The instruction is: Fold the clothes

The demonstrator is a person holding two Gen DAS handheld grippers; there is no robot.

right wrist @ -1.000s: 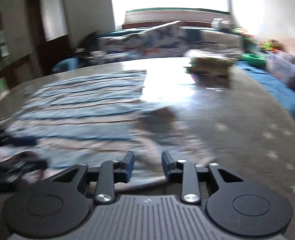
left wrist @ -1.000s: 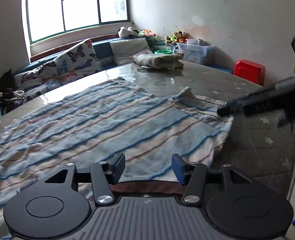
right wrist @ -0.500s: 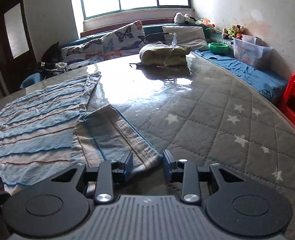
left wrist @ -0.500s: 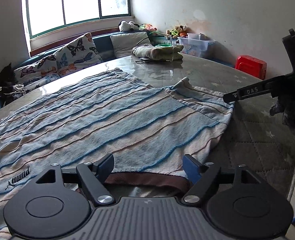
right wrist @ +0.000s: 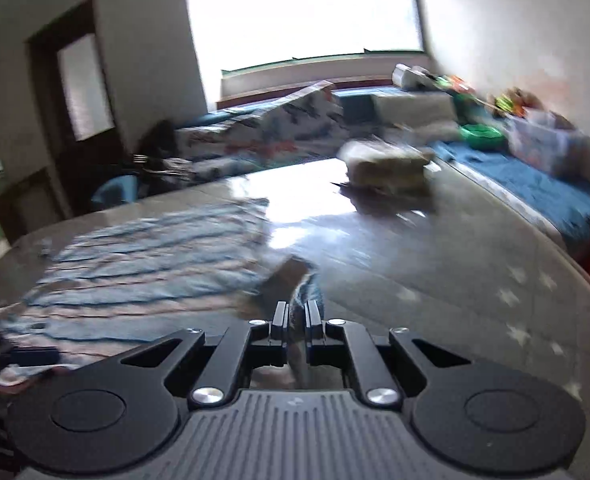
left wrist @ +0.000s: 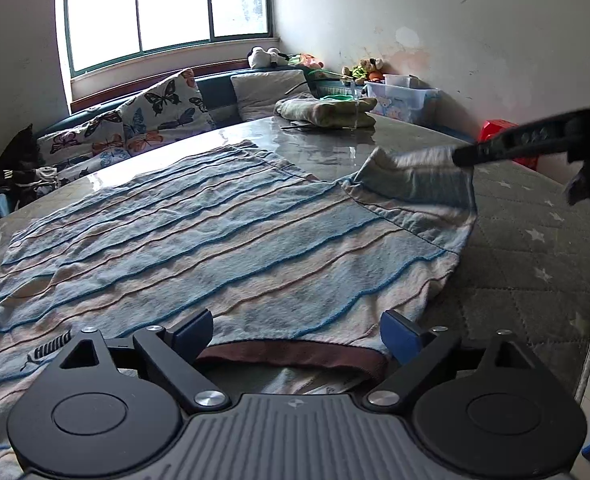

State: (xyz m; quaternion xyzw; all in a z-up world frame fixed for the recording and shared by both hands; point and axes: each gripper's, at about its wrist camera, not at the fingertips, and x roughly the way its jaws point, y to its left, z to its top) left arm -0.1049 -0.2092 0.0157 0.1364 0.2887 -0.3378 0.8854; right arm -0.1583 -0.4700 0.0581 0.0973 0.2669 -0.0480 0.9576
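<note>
A blue, pink and white striped T-shirt [left wrist: 223, 248] lies spread on a round table [left wrist: 527, 272]. My left gripper [left wrist: 295, 330] is open wide, just above the shirt's brown collar [left wrist: 295, 354] at the near edge. My right gripper [right wrist: 295, 314] is shut on the shirt's sleeve [right wrist: 301, 284] and lifts it off the table; in the left wrist view its black fingers [left wrist: 491, 148] pinch the raised sleeve [left wrist: 411, 178] at the right. The right wrist view is blurred by motion.
A folded pile of clothes [left wrist: 327, 112] sits at the table's far side. Beyond it are a bench with butterfly cushions [left wrist: 151, 120], a clear storage box [left wrist: 403, 96], toys and a red stool [left wrist: 503, 130]. A quilted star-pattern cover [right wrist: 495, 300] lies on the table's right part.
My right gripper has closed on the sleeve and raised it off the table. My left gripper opened wider and stayed over the collar.
</note>
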